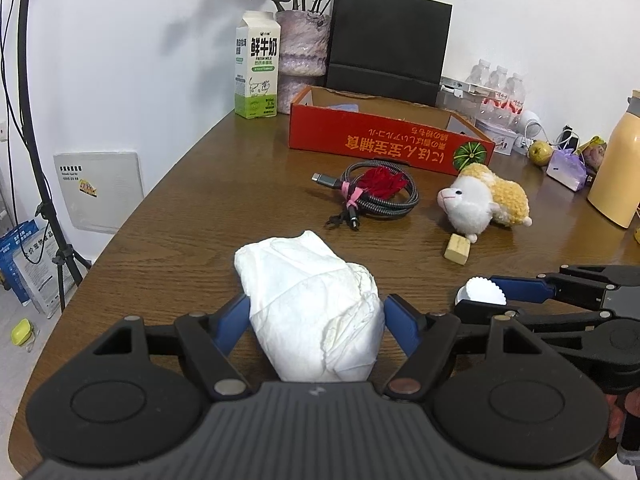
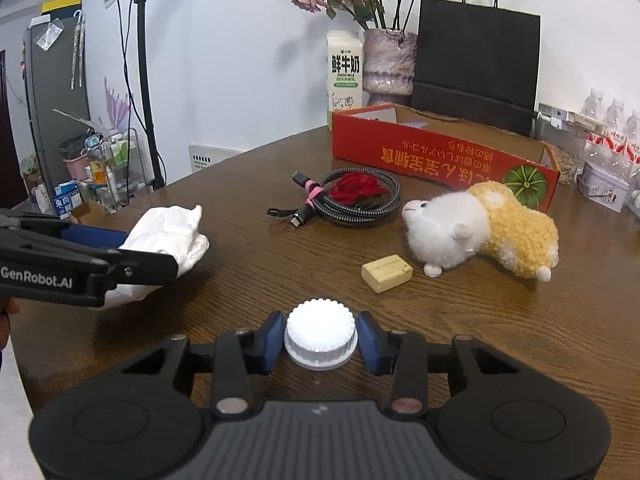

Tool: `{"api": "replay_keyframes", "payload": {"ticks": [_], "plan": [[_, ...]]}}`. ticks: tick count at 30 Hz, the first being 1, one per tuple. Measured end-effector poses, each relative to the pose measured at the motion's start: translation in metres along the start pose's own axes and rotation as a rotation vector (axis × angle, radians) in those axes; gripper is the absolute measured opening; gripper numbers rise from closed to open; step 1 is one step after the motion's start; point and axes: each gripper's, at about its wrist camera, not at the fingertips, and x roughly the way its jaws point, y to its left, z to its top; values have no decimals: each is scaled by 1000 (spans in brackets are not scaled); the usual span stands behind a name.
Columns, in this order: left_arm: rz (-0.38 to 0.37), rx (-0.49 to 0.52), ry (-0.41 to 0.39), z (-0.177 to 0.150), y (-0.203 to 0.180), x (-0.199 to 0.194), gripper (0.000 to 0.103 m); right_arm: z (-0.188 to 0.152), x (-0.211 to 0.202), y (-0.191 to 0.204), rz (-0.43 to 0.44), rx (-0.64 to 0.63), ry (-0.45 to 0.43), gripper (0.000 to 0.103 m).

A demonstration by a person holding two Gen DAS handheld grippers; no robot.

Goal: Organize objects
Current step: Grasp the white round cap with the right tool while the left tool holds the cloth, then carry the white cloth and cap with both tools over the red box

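My left gripper (image 1: 316,314) is shut on a crumpled white paper bundle (image 1: 312,304), whose sides both blue pads touch; the bundle rests on the brown wooden table (image 1: 192,216). My right gripper (image 2: 320,338) is shut on a white ribbed bottle cap (image 2: 320,332) that sits low over the table. In the left wrist view that cap (image 1: 482,290) shows just right of the bundle. A coiled braided cable (image 2: 356,200) with a red item inside it, a white and yellow plush animal (image 2: 480,228) and a small wooden block (image 2: 387,273) lie farther out. Behind them stands an open red cardboard box (image 2: 440,152).
A milk carton (image 1: 256,68), a vase of dried flowers (image 1: 300,52) and a black paper bag (image 1: 388,40) line the back wall. A yellow flask (image 1: 616,160), water bottles (image 1: 500,88) and small items crowd the back right. The table edge curves away on the left.
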Motion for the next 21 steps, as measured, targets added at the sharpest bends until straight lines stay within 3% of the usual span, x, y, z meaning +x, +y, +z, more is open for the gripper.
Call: {"api": "replay_keyframes", "payload": {"ticks": [21], "plan": [[-37, 45, -67, 41, -38, -3, 75, 30, -29, -21, -32, -2, -95, 39]]}}
